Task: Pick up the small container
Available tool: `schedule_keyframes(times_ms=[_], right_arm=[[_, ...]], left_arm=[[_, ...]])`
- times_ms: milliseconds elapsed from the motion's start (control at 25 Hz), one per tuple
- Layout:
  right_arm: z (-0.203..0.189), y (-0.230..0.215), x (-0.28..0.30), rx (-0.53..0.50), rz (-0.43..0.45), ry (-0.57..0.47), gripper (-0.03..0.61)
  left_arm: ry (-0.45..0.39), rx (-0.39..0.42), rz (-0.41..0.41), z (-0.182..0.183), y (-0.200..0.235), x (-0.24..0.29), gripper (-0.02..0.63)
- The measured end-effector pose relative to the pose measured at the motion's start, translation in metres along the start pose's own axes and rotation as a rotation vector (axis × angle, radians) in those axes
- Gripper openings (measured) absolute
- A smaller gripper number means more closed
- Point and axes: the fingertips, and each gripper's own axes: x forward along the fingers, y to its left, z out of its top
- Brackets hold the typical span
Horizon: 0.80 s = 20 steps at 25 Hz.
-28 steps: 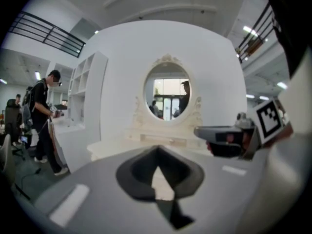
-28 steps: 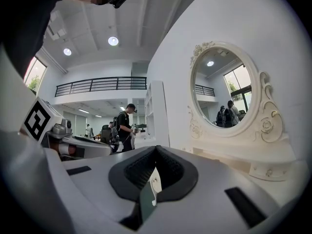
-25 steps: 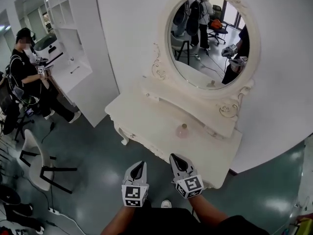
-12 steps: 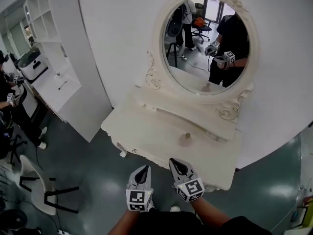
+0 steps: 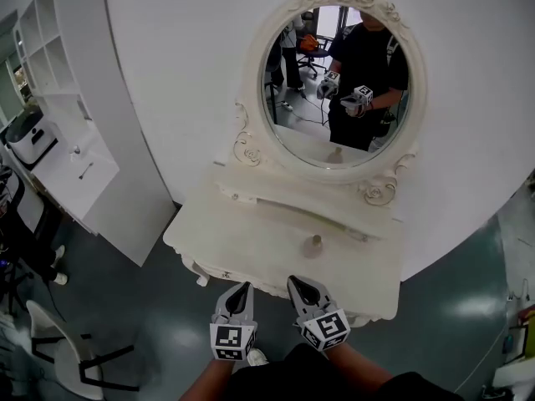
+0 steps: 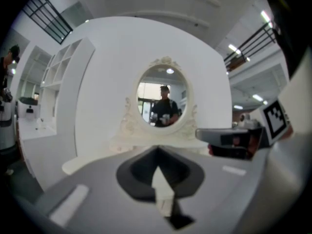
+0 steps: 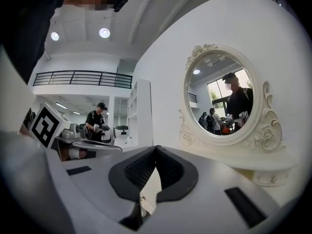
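Cream-white and carved, the dressing table [image 5: 242, 236] is carrying the small container [image 5: 315, 244] near the middle of its top, just in front of the raised shelf under the oval mirror [image 5: 334, 82]. What is in the container is too small to tell. Open tabletop is spreading on every side of it. The left gripper [image 5: 241, 289] and right gripper [image 5: 296, 282] are hovering side by side at the table's front edge, well apart from the container, both with jaws pressed together and gripping nothing.

dressing table [image 5: 251, 242]: cream | small container [image 5: 315, 245]: beige | floor [image 5: 159, 307]: teal
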Motion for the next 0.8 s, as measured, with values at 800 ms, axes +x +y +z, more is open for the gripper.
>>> schedule_keyframes(times_ms=[800], right_arm=[[0.010,-0.075,0.035,-0.012,-0.056,-0.008,0.005]], left_arm=[[-0.027,0.024,-0.024,0.027,0.019,0.092,0.006]])
